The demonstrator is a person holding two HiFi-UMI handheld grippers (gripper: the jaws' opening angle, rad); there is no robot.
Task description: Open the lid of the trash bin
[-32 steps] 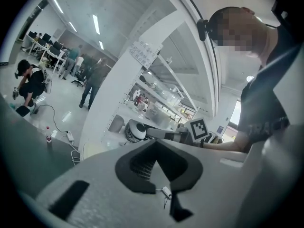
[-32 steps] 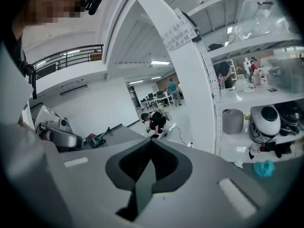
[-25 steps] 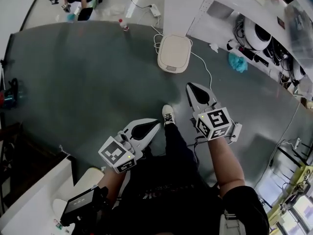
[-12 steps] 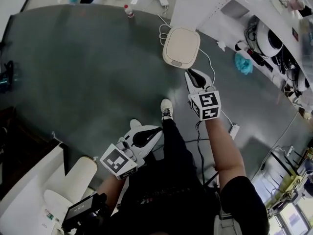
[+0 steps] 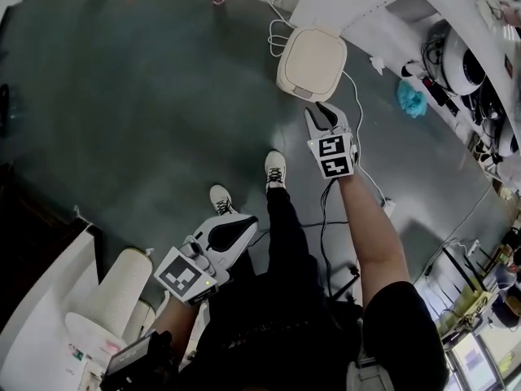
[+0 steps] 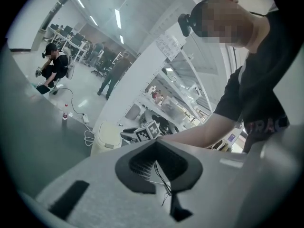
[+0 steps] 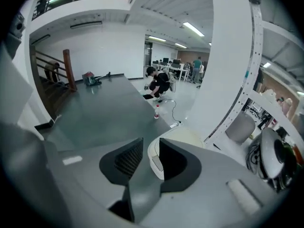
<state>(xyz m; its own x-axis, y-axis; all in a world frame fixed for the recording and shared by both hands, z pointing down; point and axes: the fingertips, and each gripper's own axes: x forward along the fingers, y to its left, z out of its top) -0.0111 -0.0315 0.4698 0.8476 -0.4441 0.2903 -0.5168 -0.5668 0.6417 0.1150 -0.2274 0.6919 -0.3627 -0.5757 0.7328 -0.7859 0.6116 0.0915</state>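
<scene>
The trash bin (image 5: 312, 59) is cream-white with a rounded square lid that lies down flat; it stands on the grey floor by a white shelf unit. My right gripper (image 5: 324, 111) hovers just short of the bin's near edge and points down at it. Its jaws are opening with nothing between them; in the right gripper view (image 7: 151, 148) the trash bin lid (image 7: 183, 135) shows through the gap. My left gripper (image 5: 247, 221) hangs low by my legs, far from the bin, its jaws together and empty. From the left gripper (image 6: 155, 145), the bin (image 6: 105, 137) is small and distant.
A coiled white cable (image 5: 277, 32) lies beside the bin, and a cord runs past it to a power strip (image 5: 389, 208). White shelving (image 5: 383, 15) with equipment stands to the right, near a blue cloth (image 5: 412, 100). A white cylinder (image 5: 114, 296) is at lower left. My shoes (image 5: 275, 169) are behind the bin.
My right gripper has come down and forward to the bin's near edge, and its jaws have parted. The left gripper has sunk lower. The bin's lid has not moved.
</scene>
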